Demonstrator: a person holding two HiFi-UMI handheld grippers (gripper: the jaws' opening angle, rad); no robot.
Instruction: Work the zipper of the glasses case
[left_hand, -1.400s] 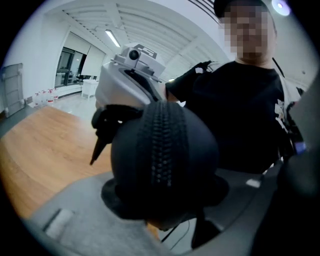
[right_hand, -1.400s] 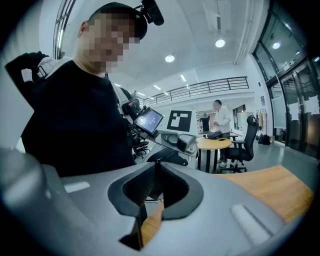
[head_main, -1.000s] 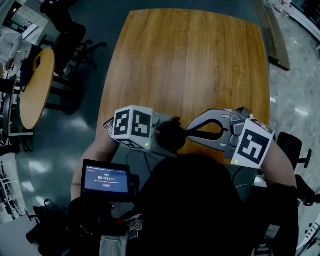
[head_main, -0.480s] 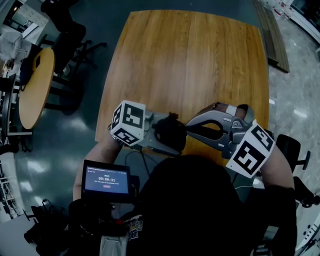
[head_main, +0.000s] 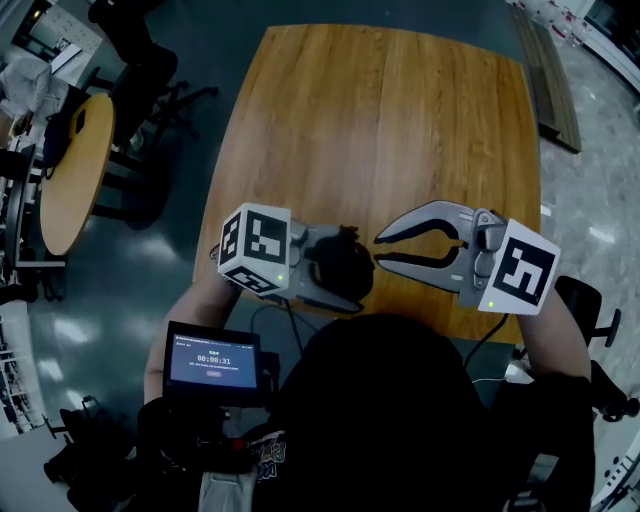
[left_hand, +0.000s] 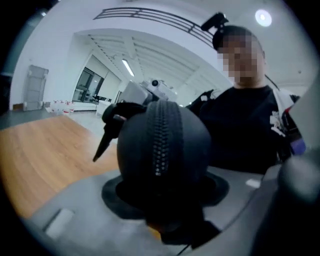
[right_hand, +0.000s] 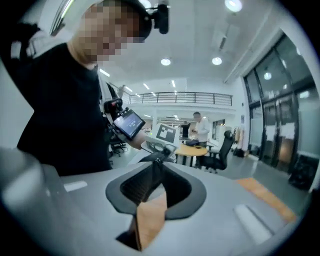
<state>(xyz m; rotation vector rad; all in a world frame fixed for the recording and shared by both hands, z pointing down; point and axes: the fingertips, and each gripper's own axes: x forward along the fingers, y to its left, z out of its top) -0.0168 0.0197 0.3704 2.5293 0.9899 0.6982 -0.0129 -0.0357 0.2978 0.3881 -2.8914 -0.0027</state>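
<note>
Case (head_main: 342, 258), black: lower centre of frame, over near desk (head_main: 380, 120) edge, pinched in L hand-held gripper (head_main: 350, 268). R hand-held gripper (head_main: 380, 250): jaws opening, nothing between, just right of case.

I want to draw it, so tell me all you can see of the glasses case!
The glasses case is black and rounded, like a little shell, and one end faces the left gripper view. A black zipper runs up its middle and looks closed where it shows. The left gripper clamps it between its jaws, holding it by the near edge of the wooden table.
</note>
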